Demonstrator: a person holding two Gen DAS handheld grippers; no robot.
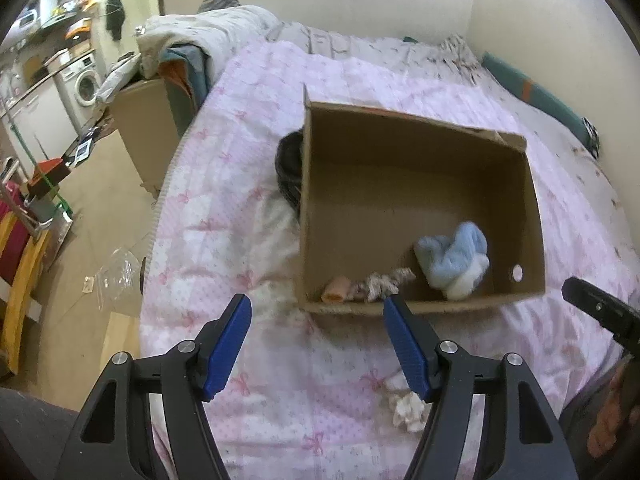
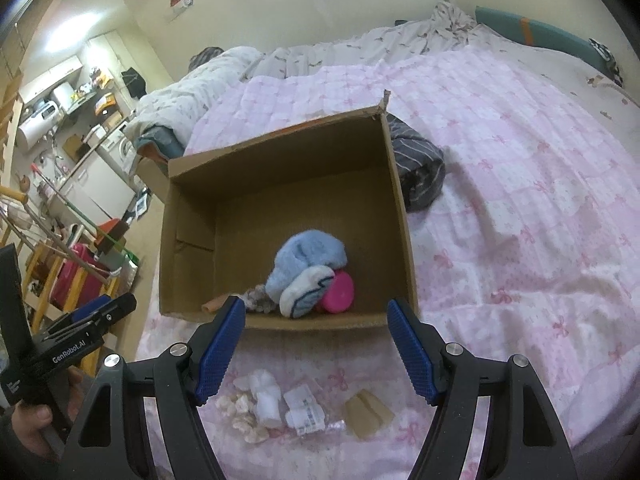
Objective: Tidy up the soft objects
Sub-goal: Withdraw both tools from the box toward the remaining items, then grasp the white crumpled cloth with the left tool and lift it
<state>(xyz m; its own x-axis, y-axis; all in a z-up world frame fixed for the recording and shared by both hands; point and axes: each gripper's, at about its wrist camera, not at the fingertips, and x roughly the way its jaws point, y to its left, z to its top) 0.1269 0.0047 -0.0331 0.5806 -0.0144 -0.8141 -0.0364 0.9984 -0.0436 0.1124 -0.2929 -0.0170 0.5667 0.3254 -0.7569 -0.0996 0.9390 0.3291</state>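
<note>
An open cardboard box stands on the pink bedspread. Inside lie a fluffy blue and white sock bundle, a pink round item, a patterned grey scrunched piece and a peach piece. My left gripper hovers open and empty before the box's near wall. My right gripper is also open and empty above that wall. On the bedspread below it lie a cream crumpled piece, a white roll, a clear packet and a tan piece.
A dark striped garment lies against the box's far side. A rumpled duvet is heaped at the head of the bed. Beyond the bed's left edge are the floor, a brown carton and a washing machine.
</note>
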